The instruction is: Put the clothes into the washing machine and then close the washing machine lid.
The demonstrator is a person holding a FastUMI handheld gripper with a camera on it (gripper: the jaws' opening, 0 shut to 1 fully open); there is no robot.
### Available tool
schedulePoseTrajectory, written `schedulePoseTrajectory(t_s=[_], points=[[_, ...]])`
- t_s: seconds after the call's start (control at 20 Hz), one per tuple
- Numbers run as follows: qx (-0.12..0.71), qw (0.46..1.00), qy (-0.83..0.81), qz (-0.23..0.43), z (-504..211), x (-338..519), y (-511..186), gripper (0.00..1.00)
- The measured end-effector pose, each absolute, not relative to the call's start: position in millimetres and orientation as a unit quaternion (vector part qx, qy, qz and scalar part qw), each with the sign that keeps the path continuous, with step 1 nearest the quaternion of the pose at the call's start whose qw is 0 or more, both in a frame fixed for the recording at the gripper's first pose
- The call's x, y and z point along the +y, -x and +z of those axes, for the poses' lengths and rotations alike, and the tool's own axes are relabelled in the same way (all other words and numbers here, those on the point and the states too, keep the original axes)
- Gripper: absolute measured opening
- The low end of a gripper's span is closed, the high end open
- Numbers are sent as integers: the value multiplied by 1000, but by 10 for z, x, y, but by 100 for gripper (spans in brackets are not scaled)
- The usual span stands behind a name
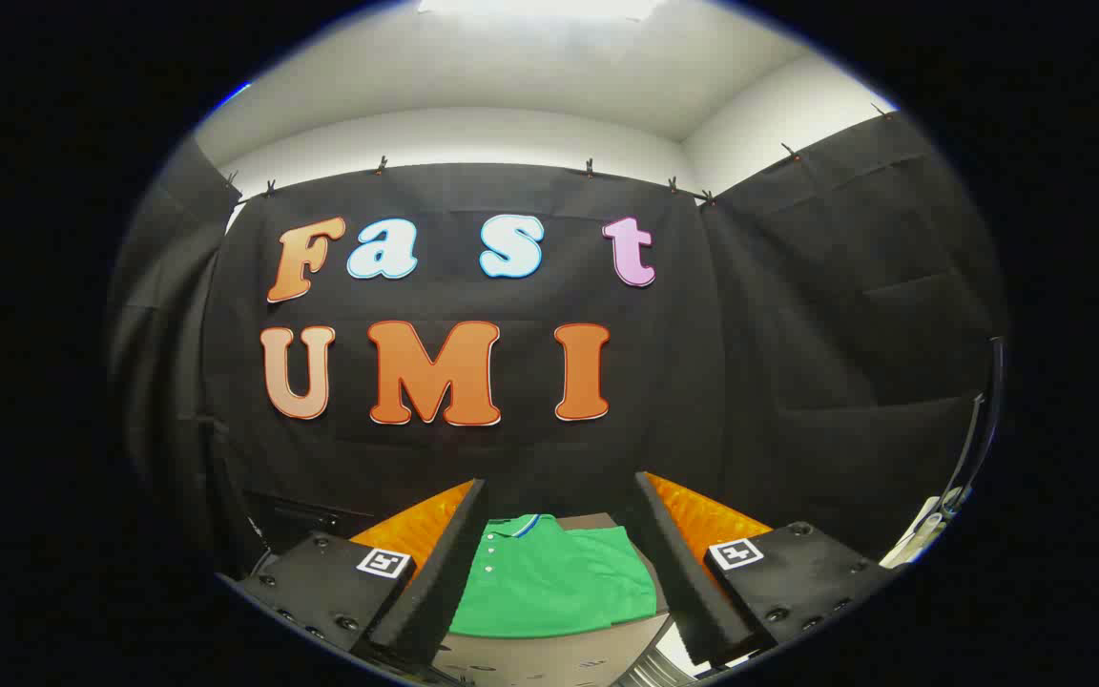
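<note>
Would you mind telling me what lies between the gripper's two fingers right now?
In the gripper view, a folded green polo shirt lies between and just ahead of the open gripper, flat on a pale surface; neither finger touches it.

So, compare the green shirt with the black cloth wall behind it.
The green shirt is bright, while the black cloth wall is dark. The shirt lies folded flat, seen between the open gripper's fingers; the wall hangs upright from clips beyond them. The shirt has a collar and buttons; the wall has neither. Both are fabric.
</note>
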State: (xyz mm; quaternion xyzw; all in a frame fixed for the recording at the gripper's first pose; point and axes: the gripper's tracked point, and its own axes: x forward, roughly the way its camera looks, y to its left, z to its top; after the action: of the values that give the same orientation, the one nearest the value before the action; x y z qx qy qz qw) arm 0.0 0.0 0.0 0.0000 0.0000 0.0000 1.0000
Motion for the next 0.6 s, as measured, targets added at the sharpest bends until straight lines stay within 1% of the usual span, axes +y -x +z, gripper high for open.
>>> schedulePoseTrajectory(t_s=[0.6], points=[[2,1000,-14,-3,-26,-52,6,98]])
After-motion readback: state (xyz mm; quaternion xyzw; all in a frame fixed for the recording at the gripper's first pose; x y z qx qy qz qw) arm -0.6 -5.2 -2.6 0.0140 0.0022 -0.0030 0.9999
